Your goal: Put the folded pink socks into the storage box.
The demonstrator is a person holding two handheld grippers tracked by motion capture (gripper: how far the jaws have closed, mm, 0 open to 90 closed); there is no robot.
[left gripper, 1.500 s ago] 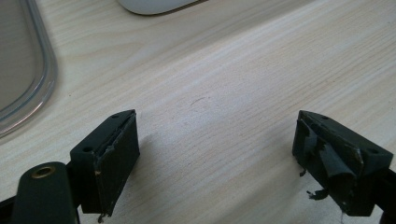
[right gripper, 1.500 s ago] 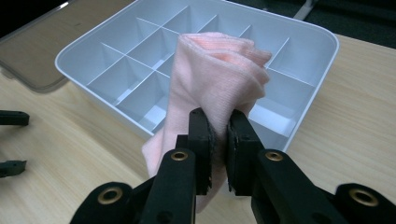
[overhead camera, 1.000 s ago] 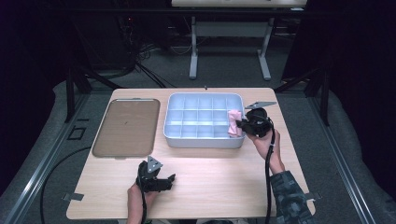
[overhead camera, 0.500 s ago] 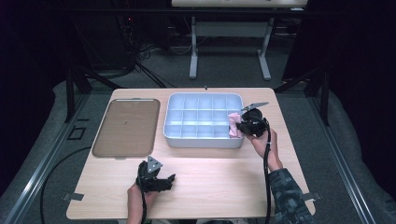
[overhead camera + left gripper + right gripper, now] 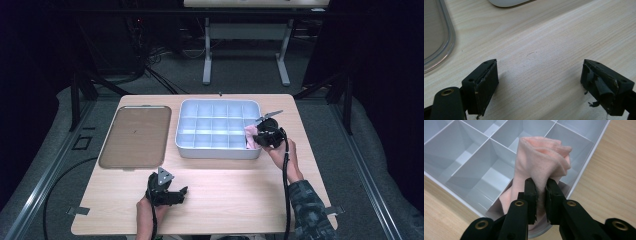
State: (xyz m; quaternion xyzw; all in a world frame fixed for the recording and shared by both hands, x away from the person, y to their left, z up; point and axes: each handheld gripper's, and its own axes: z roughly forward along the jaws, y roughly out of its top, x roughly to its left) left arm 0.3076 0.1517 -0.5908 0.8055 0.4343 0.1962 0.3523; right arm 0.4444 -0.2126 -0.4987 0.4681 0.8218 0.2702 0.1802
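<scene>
A pale wood-grain worktop [image 5: 240,200] carries a flat brown lid [image 5: 136,136] and a white plastic tray [image 5: 218,151] of square compartments. Over the tray's near right corner compartment hangs a pink cloth [image 5: 541,157], soft, knitted, folded into a loose roll; it looks light and limp, best pinched across its bunched folds. The right gripper [image 5: 541,200] pinches it so. The left gripper [image 5: 541,82] rests spread wide, holding nothing.

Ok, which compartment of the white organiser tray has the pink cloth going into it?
The front-right corner compartment of the white tray, nearest the person; the right gripper holds the pink cloth over it.
</scene>
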